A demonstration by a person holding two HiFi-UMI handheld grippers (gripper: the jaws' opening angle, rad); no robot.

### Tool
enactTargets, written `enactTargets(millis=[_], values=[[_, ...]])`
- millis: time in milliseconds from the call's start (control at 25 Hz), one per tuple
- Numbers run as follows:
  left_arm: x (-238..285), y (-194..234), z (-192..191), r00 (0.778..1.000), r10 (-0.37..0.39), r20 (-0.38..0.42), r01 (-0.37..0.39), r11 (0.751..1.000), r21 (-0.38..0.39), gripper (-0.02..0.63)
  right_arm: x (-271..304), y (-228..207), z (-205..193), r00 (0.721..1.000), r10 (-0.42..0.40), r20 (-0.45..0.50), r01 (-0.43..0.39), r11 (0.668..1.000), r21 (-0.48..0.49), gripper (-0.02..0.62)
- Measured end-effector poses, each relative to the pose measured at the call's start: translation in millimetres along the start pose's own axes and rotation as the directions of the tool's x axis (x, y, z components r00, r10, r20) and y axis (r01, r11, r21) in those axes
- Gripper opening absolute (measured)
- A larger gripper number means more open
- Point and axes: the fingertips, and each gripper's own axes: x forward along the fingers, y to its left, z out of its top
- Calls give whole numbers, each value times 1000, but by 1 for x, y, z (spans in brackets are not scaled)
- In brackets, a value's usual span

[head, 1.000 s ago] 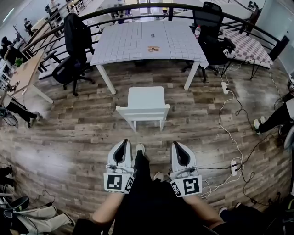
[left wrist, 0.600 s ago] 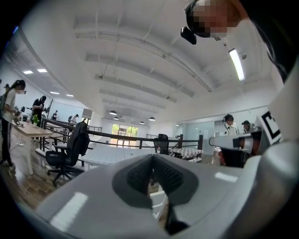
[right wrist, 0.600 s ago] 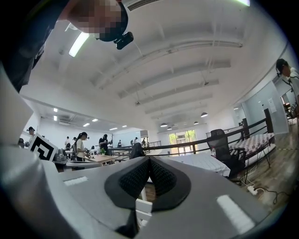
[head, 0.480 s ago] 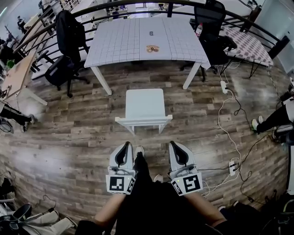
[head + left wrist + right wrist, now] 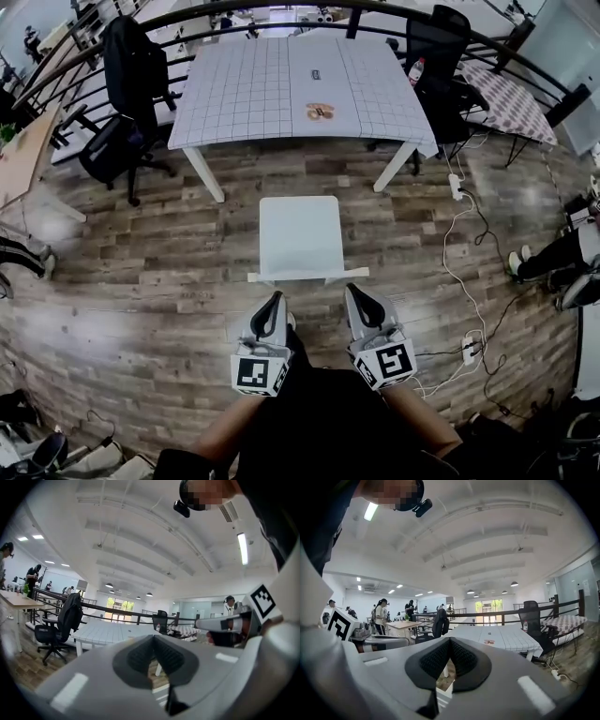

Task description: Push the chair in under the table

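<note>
A white chair (image 5: 300, 234) stands on the wooden floor, its seat toward the white gridded table (image 5: 300, 89) and its backrest (image 5: 307, 276) toward me. It sits wholly outside the table. My left gripper (image 5: 277, 300) and right gripper (image 5: 353, 292) are side by side just short of the backrest, both shut and empty. In the left gripper view the left gripper (image 5: 153, 639) points at the table (image 5: 110, 632), with a strip of the chair (image 5: 159, 700) below the tips. The right gripper (image 5: 450, 641) likewise faces the table (image 5: 497, 637).
Black office chairs stand at the table's far left (image 5: 127, 84) and far right (image 5: 441, 56). A power strip and white cables (image 5: 464, 211) trail across the floor at the right. A wooden desk (image 5: 23, 155) is at the left. A black railing (image 5: 281, 11) runs behind the table. People stand far off.
Both grippers have moved forward toward the chair, and the gap to its backrest has nearly closed. The chair and table sit lower and closer in the head view. Both grippers stay shut.
</note>
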Motion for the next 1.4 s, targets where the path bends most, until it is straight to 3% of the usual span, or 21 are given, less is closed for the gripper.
enactTargets(millis=[280,440,640,720,840,1000,1200,1400], values=[[35,31,-5,997,-55,-52,53,998,-28,9,45,-16,10,999,-52,-2,52,999,-4,-6],[46,40,-11,996,-39,-76,36,999,-38,9,57,-38,10,996,-92,-19,93,996,19,-6],[64,45,-18,995,-25,-101,29,999,35,9,70,-37,7,998,-40,-50,40,999,0,-6],[72,42,-25,993,-22,-112,30,998,64,9,75,-33,-8,994,8,-106,-10,1000,-16,-6],[80,35,-36,990,-24,-138,35,996,77,9,82,-29,-36,972,81,-219,-85,996,-12,-5],[85,32,-47,984,-32,-173,46,996,76,9,87,-26,-55,950,129,-285,-143,989,-28,-3],[94,31,-63,973,-64,-220,93,988,123,9,95,-29,-90,894,179,-410,-232,969,-81,28],[101,23,-107,926,-161,-340,221,965,143,53,103,-31,-134,813,225,-537,-349,927,-140,58]])
